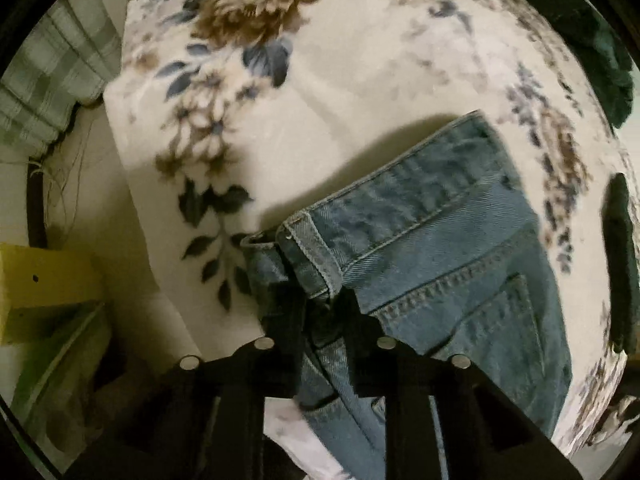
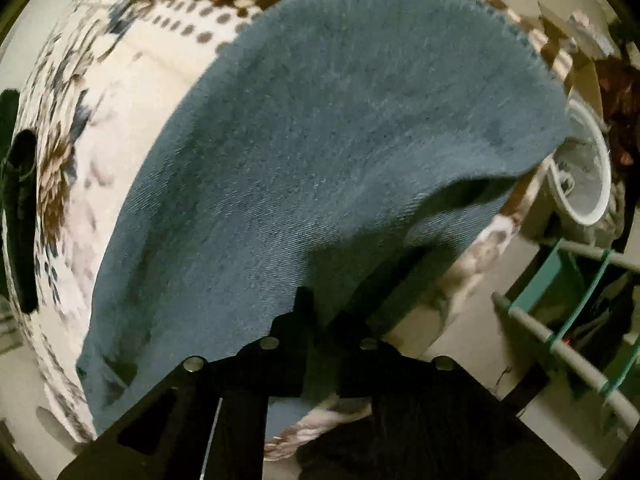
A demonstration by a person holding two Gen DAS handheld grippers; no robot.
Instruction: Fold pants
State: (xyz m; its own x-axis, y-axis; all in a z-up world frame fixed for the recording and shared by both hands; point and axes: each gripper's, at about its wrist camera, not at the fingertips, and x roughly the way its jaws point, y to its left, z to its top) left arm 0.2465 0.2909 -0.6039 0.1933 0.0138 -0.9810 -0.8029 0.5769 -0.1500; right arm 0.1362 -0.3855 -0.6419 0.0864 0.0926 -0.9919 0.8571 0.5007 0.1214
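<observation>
The pants are blue jeans (image 1: 440,248) lying on a bed with a white floral blanket (image 1: 340,72). In the left wrist view I see the waistband, a belt loop and a back pocket. My left gripper (image 1: 326,312) is shut on the waistband corner near the bed's edge. In the right wrist view the leg part of the jeans (image 2: 320,160) spreads over the blanket (image 2: 80,160), its frayed hem at the far upper right. My right gripper (image 2: 324,320) is shut on the near edge of the leg fabric, which is lifted into a fold.
A dark green garment (image 1: 592,40) lies at the bed's far right corner. A yellow-green box (image 1: 44,292) and checked cloth (image 1: 52,80) sit off the bed to the left. A white bucket (image 2: 588,176) and a rack with green bars (image 2: 568,320) stand right of the bed.
</observation>
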